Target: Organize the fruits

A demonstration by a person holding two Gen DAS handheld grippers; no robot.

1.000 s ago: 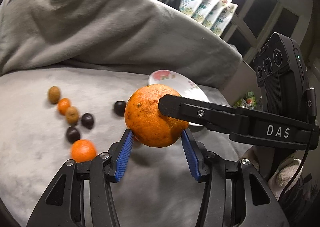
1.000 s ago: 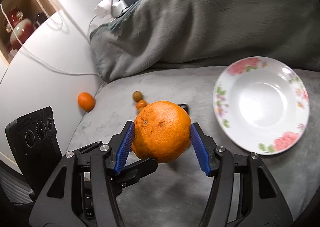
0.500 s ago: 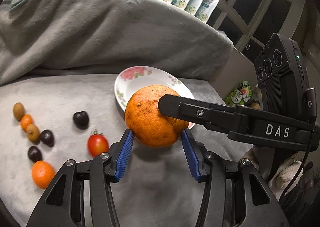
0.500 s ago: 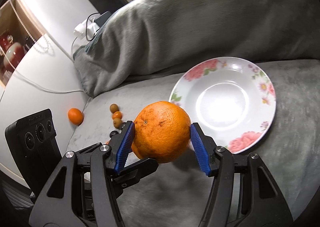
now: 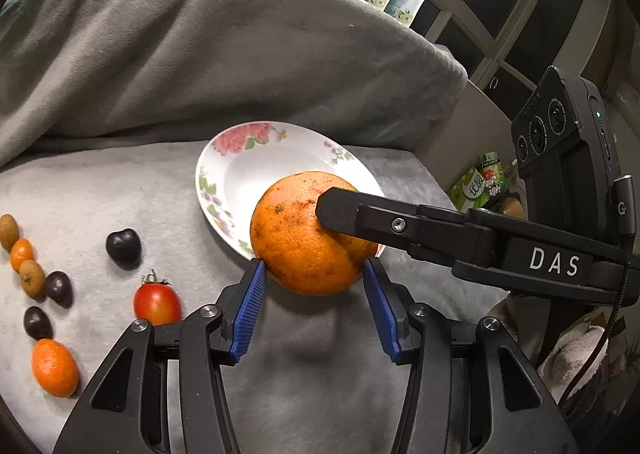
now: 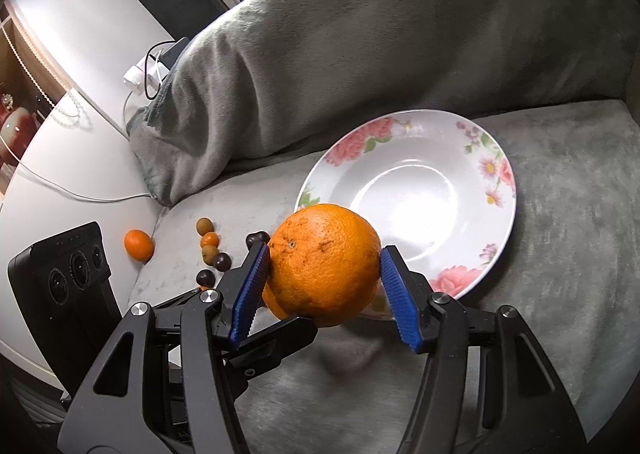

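orange big fruit (image 5: 308, 238) one, floral plate (image 5: 240, 170) one, tomato (image 5: 157, 303) one.

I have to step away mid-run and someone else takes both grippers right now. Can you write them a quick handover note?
Left gripper: pads against the large orange, apparently shut on it.
Right gripper: also clamped on the same orange, crosswise to the left one.
The orange is held in the air over the near rim of the flowered plate, which has nothing in it.
On the grey blanket, left of the plate: a tomato, a mandarin, and several small dark, orange and brownish fruits.
Done: orange picked up and brought to the plate.
Left: set it down, release, then probably gather the small fruits.
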